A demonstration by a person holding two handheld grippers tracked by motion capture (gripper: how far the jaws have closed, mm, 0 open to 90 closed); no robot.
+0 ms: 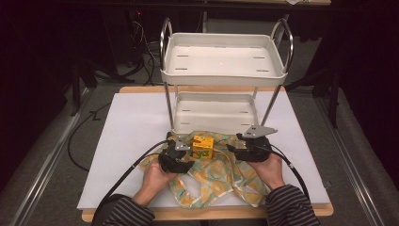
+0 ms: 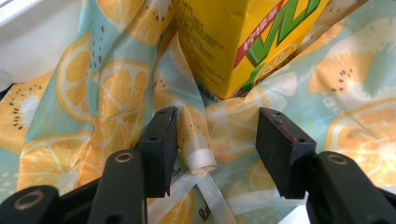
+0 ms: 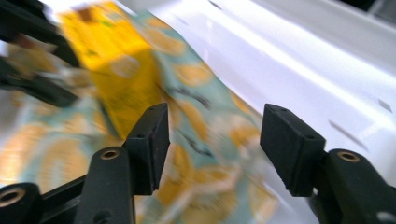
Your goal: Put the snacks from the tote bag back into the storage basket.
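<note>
A yellow drink carton (image 1: 203, 147) stands on a cloth bag (image 1: 214, 178) printed with orange slices, at the front of the white board. My left gripper (image 1: 185, 149) is just left of the carton and my right gripper (image 1: 236, 147) just right of it. In the left gripper view my left gripper (image 2: 217, 135) is open over the cloth (image 2: 93, 93). A white strap (image 2: 201, 158) curls beside its left pad, and the carton (image 2: 243, 42) is close ahead. In the blurred right gripper view my right gripper (image 3: 215, 135) is open above the cloth (image 3: 205, 130), with the carton (image 3: 116, 70) to its left.
A white two-tier cart stands behind the cloth, with its upper tray (image 1: 223, 75) raised on metal posts and its lower tray (image 1: 216, 129) just beyond the carton. Bare white board (image 1: 134, 127) lies at the left and right. Black cables trail from both grippers.
</note>
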